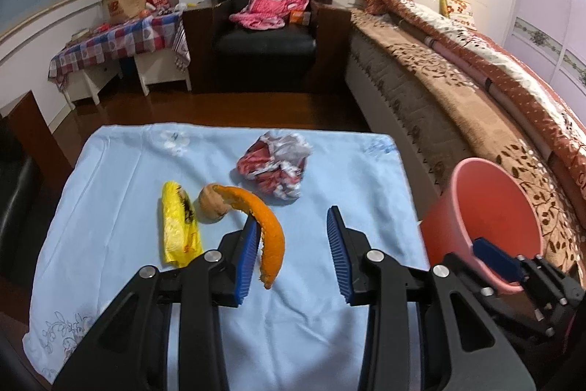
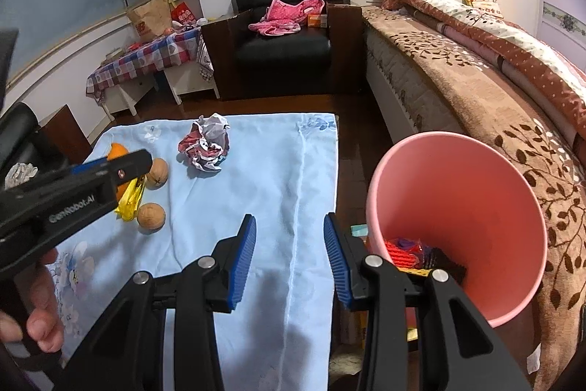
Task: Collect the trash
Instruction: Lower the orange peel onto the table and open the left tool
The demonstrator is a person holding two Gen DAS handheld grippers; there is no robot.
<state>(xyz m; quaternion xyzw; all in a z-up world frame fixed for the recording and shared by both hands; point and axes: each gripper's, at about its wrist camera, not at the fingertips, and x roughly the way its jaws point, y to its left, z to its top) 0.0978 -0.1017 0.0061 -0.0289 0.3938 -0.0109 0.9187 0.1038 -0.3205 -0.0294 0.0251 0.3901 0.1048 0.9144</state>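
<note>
A curved orange peel (image 1: 269, 233) lies on the light blue cloth (image 1: 329, 171). My left gripper (image 1: 293, 213) hangs open just over it, with the peel inside the gap close to the left fingertip. Left of the peel are a brown round husk (image 1: 212, 204) and a yellow wrapper (image 1: 181, 226); a crumpled red and white wrapper (image 1: 274, 167) lies farther back. In the right wrist view my right gripper (image 2: 289, 216) is open and empty above the cloth's right part, beside a pink bucket (image 2: 457, 226) that holds some red and yellow trash (image 2: 406, 251). Two brown husks (image 2: 151, 215) show there.
The bucket stands off the cloth's right edge, against a bed (image 1: 457, 68) with a patterned cover. A black armchair (image 1: 267, 24) and a checked side table (image 1: 117, 43) are at the back. A hand (image 2: 40, 310) holds the left gripper at the left.
</note>
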